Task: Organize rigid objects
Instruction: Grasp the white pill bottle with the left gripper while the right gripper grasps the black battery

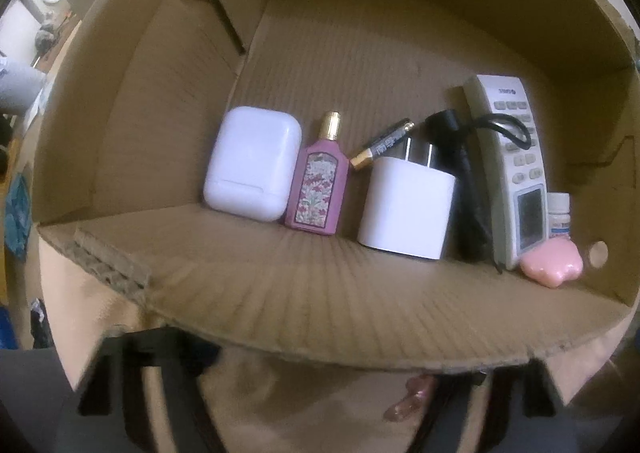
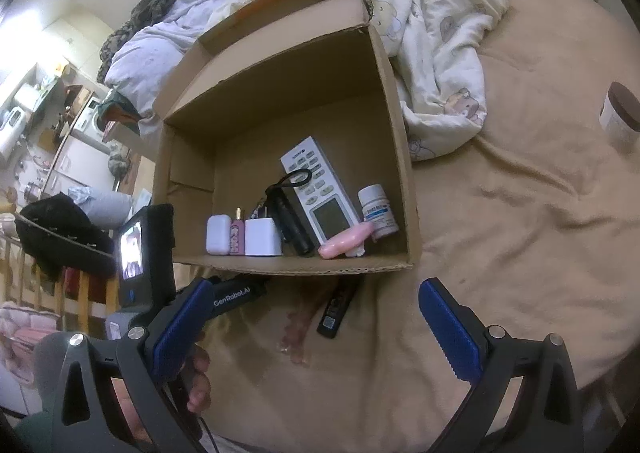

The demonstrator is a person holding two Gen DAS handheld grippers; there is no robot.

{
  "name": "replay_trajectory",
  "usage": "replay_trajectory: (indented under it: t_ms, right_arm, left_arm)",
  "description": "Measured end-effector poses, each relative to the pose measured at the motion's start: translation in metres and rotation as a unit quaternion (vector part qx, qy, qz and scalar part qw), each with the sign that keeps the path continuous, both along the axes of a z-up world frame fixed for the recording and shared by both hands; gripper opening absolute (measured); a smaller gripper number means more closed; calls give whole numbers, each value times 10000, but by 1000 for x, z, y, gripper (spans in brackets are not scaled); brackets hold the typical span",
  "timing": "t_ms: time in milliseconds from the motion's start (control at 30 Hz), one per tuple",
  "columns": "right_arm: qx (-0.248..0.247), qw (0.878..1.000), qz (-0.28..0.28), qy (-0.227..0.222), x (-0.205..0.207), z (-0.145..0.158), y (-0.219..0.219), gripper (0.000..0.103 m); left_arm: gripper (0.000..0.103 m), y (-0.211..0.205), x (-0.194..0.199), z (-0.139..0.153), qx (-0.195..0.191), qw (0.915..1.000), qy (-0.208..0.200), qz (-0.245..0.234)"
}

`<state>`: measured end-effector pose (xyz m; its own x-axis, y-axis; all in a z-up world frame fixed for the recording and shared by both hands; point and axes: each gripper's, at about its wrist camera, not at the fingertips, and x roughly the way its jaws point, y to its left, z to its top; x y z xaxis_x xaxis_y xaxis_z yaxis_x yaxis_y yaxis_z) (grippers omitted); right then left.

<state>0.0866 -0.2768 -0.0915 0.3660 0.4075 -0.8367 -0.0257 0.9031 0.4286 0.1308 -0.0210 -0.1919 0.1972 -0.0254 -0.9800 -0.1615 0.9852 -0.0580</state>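
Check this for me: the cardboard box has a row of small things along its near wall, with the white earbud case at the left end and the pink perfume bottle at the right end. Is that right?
Not quite. In the cardboard box, the earbud case is at the left end, but the perfume bottle stands right beside it, second from the left. The right end holds the small pill bottle. The right wrist view shows this best.

Tan bedspread [image 2: 500, 233] under cardboard box [image 2: 394, 133], quilt [image 2: 440, 33].

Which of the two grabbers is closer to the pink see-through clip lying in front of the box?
Left. The left gripper is down at the blanket with the pink clip lying between its open jaws; the right gripper hangs open, farther back from it.
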Motion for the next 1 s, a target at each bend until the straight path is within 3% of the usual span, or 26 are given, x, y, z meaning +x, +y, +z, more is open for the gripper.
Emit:
replay_trajectory:
  t_ms: [33, 333, 633, 733, 867, 933, 1000]
  right_arm:
    - [-6, 10000, -6, 16, 0, -1, 0, 103]
    - [-50, 9998, 72, 184, 6, -10, 6, 103]
    - [-137, 9974, 438, 551, 10, -35, 23, 103]
    - [-276, 9953, 589, 715, 10, -47, 30, 81]
    - [-478, 9908, 668, 1071, 11, -69, 35, 37]
    - [-492, 9887, 635, 1265, 12, -81, 35, 36]
    - [-497, 9868, 555, 1440, 13, -90, 34, 36]
  left_arm:
    - [49, 0, 0, 0, 18, 10000, 0, -32]
    - [49, -4, -13, 23, 24, 9992, -26, -394]
    - [49, 7, -37, 117, 112, 9928, -655, -994]
    - [49, 21, -41, 142, 223, 9892, -1014, -1032]
    - [49, 28, -40, 146, 342, 9845, -1389, -1018]
    - [49, 33, -39, 140, 391, 9852, -1373, -946]
    - [49, 39, -37, 137, 149, 9883, -1259, -853]
